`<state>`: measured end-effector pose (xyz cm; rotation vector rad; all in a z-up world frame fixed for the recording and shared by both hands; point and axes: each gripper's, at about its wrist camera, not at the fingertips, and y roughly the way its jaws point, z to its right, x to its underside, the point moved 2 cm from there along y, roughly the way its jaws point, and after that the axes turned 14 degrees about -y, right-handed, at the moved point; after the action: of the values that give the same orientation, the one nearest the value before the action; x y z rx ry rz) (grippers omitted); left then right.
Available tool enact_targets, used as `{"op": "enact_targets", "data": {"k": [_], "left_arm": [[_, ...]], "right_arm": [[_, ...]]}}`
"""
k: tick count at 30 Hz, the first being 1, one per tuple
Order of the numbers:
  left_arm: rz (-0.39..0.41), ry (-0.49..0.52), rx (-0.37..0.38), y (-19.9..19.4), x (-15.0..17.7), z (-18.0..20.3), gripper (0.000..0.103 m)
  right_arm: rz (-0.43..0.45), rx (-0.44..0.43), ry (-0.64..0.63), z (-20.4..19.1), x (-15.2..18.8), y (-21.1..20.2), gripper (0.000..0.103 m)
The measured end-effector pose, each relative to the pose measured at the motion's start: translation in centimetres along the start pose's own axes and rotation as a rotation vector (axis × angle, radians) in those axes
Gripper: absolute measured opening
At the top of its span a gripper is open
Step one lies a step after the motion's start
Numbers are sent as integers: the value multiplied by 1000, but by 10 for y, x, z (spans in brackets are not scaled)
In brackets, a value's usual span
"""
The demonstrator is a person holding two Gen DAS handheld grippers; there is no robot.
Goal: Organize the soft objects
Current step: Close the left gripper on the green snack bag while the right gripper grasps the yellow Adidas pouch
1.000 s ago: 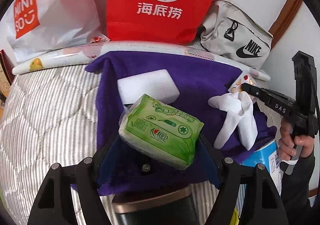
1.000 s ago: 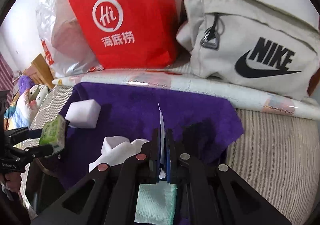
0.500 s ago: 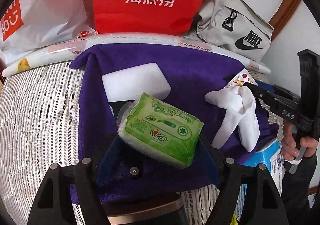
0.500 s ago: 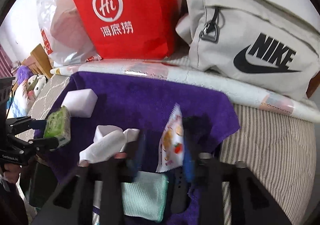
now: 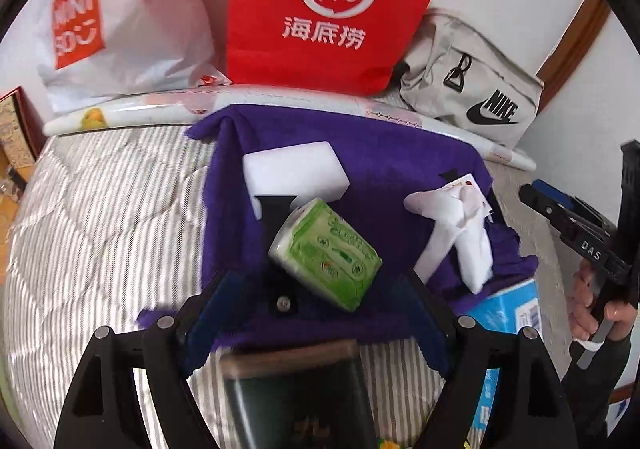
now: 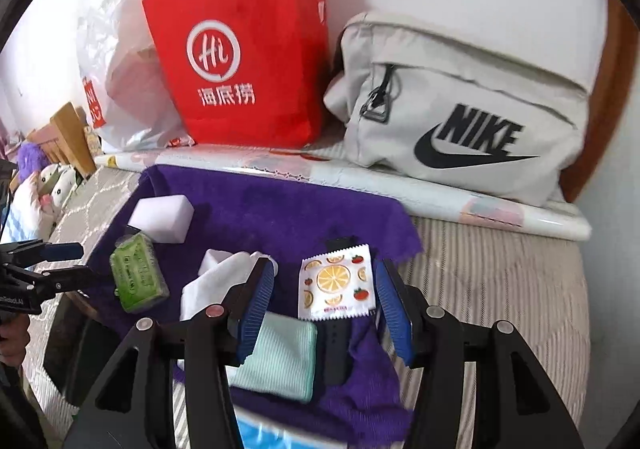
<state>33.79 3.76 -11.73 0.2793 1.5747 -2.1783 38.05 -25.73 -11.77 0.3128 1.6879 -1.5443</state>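
Right wrist view gives us the fruit-print sachet (image 6: 338, 287) lying loose on the purple towel (image 6: 280, 217) between our right tongs (image 6: 326, 309), whose jaws have just been opening. Left wrist view shows our left tongs (image 5: 316, 313) spread wide, green wipes pack (image 5: 326, 255) tilted between them, pads clear.

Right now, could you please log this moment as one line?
left gripper: jaws just opening, empty, green wipes pack lying ahead | right gripper: jaws just opening, fruit-print sachet loose between them | both on purple towel
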Motion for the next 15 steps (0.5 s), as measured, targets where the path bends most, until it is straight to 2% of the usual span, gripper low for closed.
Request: {"op": "enact_targets", "data": {"k": [5,8,11,15], "left_arm": [[32,-22,31,-31,23,-9,80],[55,-24,13,-49,42,-16,80],[68,-24,9,-66,64,-23,80],[80,-9,26,-86,95,-33,80]], "right_arm": [[54,18,44,-5,18,-45,53],[84,12,81,-11,33,-74,53],[81,-9,102,-24,52,-100,53],[54,-48,69,-54,83,-120,53]]}}
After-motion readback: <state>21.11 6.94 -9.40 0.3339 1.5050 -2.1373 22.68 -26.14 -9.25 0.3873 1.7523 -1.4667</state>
